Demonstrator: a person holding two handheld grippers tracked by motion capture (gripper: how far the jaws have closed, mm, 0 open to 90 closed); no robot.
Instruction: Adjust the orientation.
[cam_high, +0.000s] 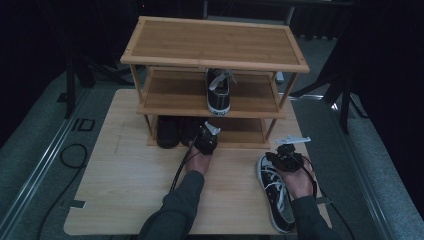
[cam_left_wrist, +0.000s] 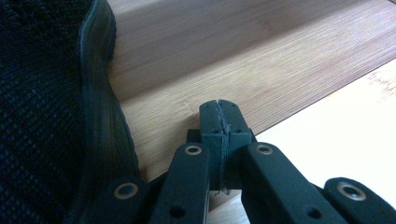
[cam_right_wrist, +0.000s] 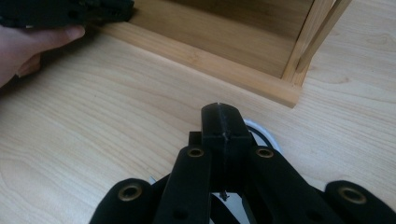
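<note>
The fingers (cam_left_wrist: 219, 122) of the left gripper (cam_high: 206, 138) are pressed together with nothing between them. In the left gripper view they rest low over the bottom board of the wooden shoe rack (cam_high: 215, 47), just beside a black shoe (cam_left_wrist: 51, 116) that stands on this board at the left. In the high view this gripper is at the front edge of the lowest shelf, next to the dark shoes (cam_high: 172, 131) there.

The fingers (cam_right_wrist: 223, 126) of the right gripper (cam_high: 286, 156) are also pressed together and pinch nothing. This gripper is over the toe end of a black shoe with white laces (cam_high: 277, 192), which lies on the counter (cam_high: 125, 185) at the right, near the front edge, with its toe toward the rack. In the right gripper view the white rim of this shoe shows just under the fingers; I cannot tell whether they touch it. The other hand (cam_right_wrist: 28, 46) is at the upper left there.

One more black and white shoe (cam_high: 219, 91) stands on the middle shelf.
</note>
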